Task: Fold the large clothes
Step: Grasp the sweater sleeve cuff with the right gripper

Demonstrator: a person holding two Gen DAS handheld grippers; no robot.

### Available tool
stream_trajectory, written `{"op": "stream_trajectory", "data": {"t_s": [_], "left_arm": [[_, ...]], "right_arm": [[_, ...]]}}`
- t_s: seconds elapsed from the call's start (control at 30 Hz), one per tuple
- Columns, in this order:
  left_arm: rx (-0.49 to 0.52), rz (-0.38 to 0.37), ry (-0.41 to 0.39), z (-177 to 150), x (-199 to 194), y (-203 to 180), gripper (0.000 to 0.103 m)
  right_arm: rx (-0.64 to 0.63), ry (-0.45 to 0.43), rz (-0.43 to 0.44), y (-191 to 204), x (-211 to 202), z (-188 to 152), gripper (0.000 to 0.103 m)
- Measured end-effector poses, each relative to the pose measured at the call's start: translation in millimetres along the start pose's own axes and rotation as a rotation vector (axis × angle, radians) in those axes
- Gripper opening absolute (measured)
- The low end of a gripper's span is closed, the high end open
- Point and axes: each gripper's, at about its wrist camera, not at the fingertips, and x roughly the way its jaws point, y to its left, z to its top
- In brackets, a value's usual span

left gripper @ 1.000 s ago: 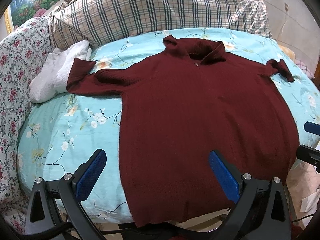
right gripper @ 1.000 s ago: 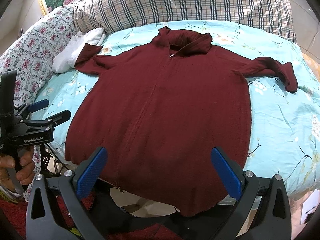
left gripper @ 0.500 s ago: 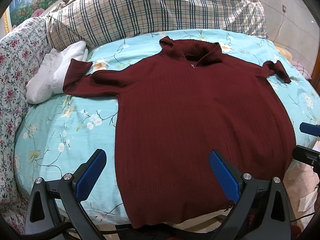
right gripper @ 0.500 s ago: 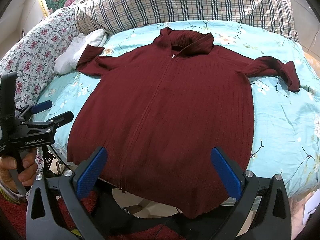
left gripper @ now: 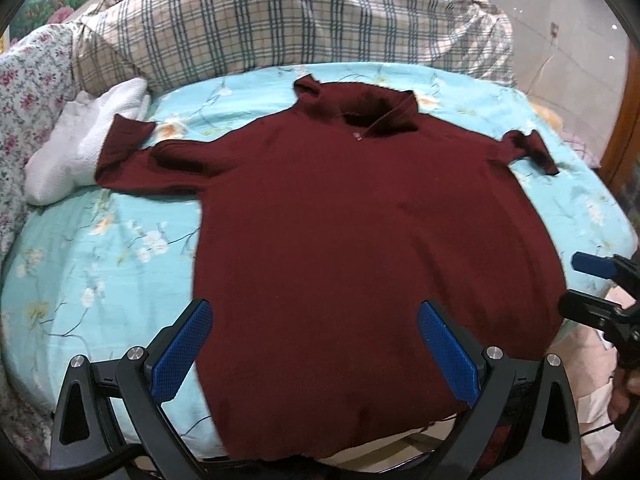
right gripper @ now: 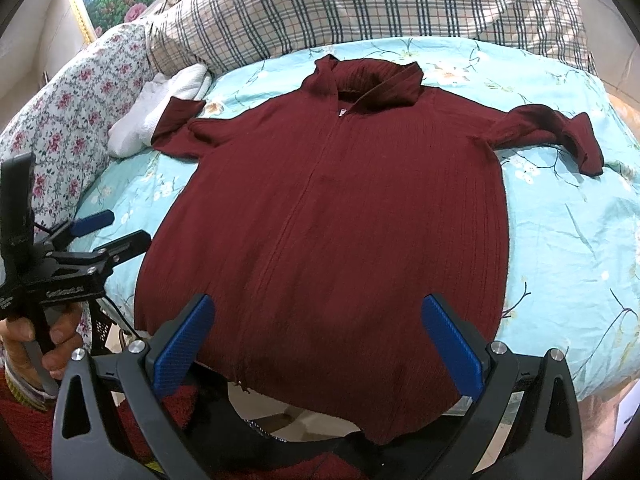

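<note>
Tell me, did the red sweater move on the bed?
No. The red sweater lies spread flat, its sleeve cuff touching the white towel as before; only the cameras shifted.

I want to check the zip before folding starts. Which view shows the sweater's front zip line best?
The right wrist view: the zip line runs visibly from collar to hem down the sweater. The left wrist view shows only the pull near the collar; the rest blurs into the knit.

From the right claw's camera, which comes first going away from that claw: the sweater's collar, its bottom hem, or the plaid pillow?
1. Bottom hem, just ahead of the right claw.
2. Collar, at the sweater's far end.
3. Plaid pillow, at the bed's head.
</note>
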Motion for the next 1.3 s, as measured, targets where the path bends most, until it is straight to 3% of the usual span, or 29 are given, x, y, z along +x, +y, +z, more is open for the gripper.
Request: {"op": "stream_trajectory", "data": {"t_s": [0.17,0.4,0.53,0.67,0.83,0.87,0.9,0.93,1.0,1.1,1.3], "left_arm": [[0.007,-0.03,-0.013,5.9,9.3,-5.3,0.103],[-0.008,-0.051,0.033,15.3,29.7,-4.9,0.103],[-0.004,-0.044,0.066,20.8,42.3,-4.0,0.103],[-0.009,-0.045,0.099,26.8,55.6,-5.2,0.103],[-0.007,-0.041,0.127,35.7,72.4,-9.2,0.103],[-0.005,-0.043,0.13,37.4,75.4,-10.0,0.103],[-0.005,-0.045,0.134,39.2,78.7,-10.9,0.103],[-0.005,-0.048,0.137,40.7,81.6,-11.3,0.103],[-0.009,-0.059,0.142,45.0,86.9,-13.3,0.102],[-0.015,-0.073,0.135,49.9,91.5,-14.5,0.103],[-0.025,-0.092,0.133,50.6,96.4,-12.8,0.102]], "right_arm": [[0.114,-0.036,-0.014,-49.8,14.5,-14.3,0.101],[0.381,-0.113,-0.084,-159.1,16.7,-4.2,0.078],[0.524,-0.177,-0.142,-218.7,17.8,14.8,0.072],[0.454,-0.205,-0.293,-239.9,30.2,51.8,0.066],[0.3,-0.128,-0.458,-254.9,68.8,86.2,0.066],[0.278,-0.118,-0.479,-266.3,70.3,79.6,0.066],[0.251,-0.088,-0.509,-273.7,80.2,82.5,0.063],[0.244,-0.064,-0.53,-282.0,88.1,84.7,0.044],[0.27,-0.075,-0.516,-295.1,85.2,76.8,0.006],[0.22,-0.159,-0.486,-281.9,65.7,78.2,0.005],[0.04,-0.285,-0.344,-214.2,36.8,100.8,0.005]]}}
